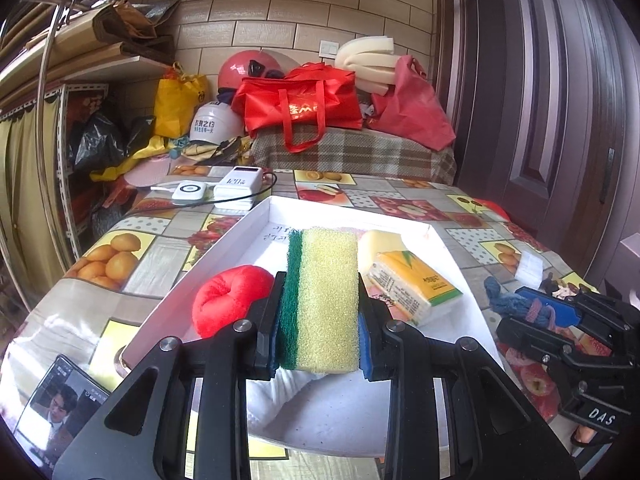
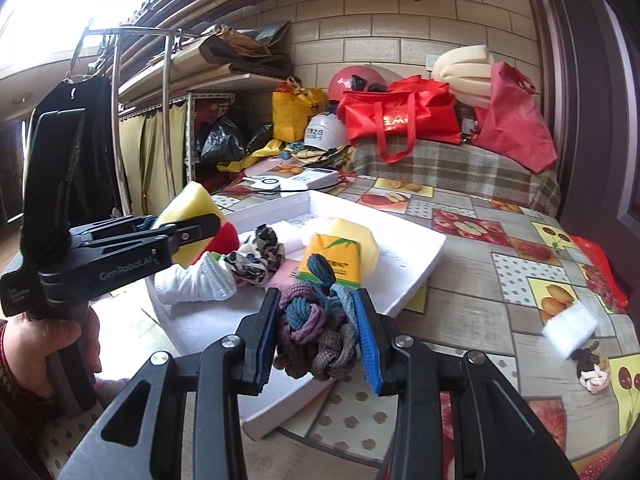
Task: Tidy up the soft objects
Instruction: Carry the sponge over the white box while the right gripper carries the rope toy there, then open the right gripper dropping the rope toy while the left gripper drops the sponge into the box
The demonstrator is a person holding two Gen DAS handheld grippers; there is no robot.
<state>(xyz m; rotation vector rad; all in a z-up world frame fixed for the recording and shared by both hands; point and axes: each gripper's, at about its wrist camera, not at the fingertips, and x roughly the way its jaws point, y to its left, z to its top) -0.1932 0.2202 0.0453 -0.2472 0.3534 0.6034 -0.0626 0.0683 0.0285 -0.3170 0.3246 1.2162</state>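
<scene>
Fruit-patterned oilcloth covers the table (image 1: 168, 248), which stands against a tiled wall with a plaid-covered bench behind it, piled with red bags (image 1: 298, 106), helmets and foam. On the table lies a shallow white tray (image 2: 416, 252). Inside it rest a red plush piece (image 1: 226, 296), a yellow tissue pack (image 1: 412, 286) lying on a pale yellow sponge (image 2: 370, 246), a leopard-print scrunchie (image 2: 260, 256) and a white cloth glove (image 2: 200, 282). Beyond the tray's far corner sit two white power banks (image 1: 236, 190) with cables. A phone (image 1: 60, 404) showing video lies at the near left edge of the table. To the right of the tray, on the bare oilcloth, are a white pad (image 2: 570, 326) and a small knotted hair tie (image 2: 592, 370).

The left gripper (image 1: 320, 316) is clamped on a yellow-and-green scouring sponge (image 1: 324, 300), held upright above the tray, green side to the left; both blue pads (image 1: 366, 344) press its faces. The right gripper (image 2: 316, 336) is closed on a bundle of knitted hair ties (image 2: 316, 332) in purple, blue and brown, its jaws moderately apart around the bulk, held over the tray's near right edge. The two grippers hang close side by side, the left one well over the tray's interior.
</scene>
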